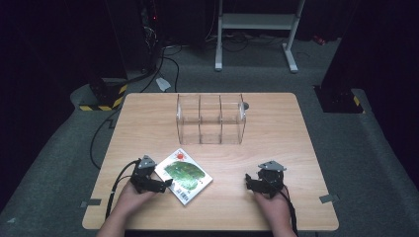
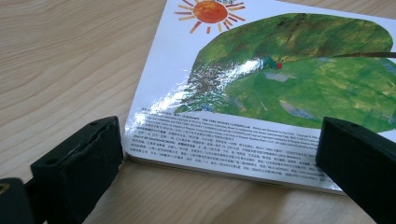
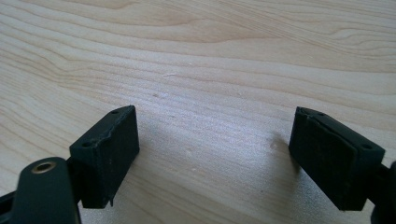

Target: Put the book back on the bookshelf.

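Honestly, I read the layout as set up for filing: the book (image 1: 184,176) lay flat on the table (image 1: 276,143), back cover up, turned at an angle to the table's edges, and the clear divided box (image 1: 211,118) stood well beyond it toward the far edge, its slots open at the top. My guess was that the book was meant to end up standing in one of those slots, which would explain why it lay out in the open near me where a gripper could get at an edge.

I had the left gripper (image 1: 159,185) low at the book's near-left edge. Its jaws were spread wide and held nothing; in the left gripper view the book (image 2: 261,93) lay between and just ahead of them, the left jaw right beside the corner and possibly touching it, the right jaw over the printed strip along the bottom of the cover. I judged the edge still had to be caught before any lift.

My right gripper (image 1: 254,183) rested well apart from the book, to its right, jaws equally wide over bare wood (image 3: 201,70), empty, presumably waiting to help.
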Demonstrator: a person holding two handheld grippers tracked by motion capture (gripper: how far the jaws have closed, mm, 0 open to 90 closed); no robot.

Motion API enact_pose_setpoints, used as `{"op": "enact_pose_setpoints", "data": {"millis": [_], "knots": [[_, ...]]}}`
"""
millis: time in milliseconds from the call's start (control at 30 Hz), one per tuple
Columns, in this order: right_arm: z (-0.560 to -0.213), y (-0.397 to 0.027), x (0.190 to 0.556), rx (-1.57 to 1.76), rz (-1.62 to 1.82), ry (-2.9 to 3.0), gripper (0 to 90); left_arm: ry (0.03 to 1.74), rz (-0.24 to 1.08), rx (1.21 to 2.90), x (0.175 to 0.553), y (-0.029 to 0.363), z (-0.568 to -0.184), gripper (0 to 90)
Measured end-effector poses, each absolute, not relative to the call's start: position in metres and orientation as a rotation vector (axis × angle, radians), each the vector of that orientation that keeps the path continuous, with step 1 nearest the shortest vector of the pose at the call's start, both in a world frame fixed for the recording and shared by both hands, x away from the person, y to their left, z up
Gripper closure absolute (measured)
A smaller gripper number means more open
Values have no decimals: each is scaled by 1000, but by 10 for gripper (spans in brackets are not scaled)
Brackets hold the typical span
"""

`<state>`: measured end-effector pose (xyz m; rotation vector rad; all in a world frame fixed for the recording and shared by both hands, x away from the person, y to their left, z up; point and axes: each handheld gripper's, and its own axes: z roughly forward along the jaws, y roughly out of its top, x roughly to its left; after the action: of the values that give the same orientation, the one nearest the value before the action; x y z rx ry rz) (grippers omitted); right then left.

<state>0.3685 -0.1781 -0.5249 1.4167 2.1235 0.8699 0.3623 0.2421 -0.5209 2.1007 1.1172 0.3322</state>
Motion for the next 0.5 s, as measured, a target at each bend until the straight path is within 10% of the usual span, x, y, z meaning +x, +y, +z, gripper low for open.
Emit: {"op": "enact_pose_setpoints", "data": {"millis": [500], "knots": [[-516, -164, 349, 1324, 950, 2192, 253, 1117, 349, 2000, 364, 241, -515, 51]]}}
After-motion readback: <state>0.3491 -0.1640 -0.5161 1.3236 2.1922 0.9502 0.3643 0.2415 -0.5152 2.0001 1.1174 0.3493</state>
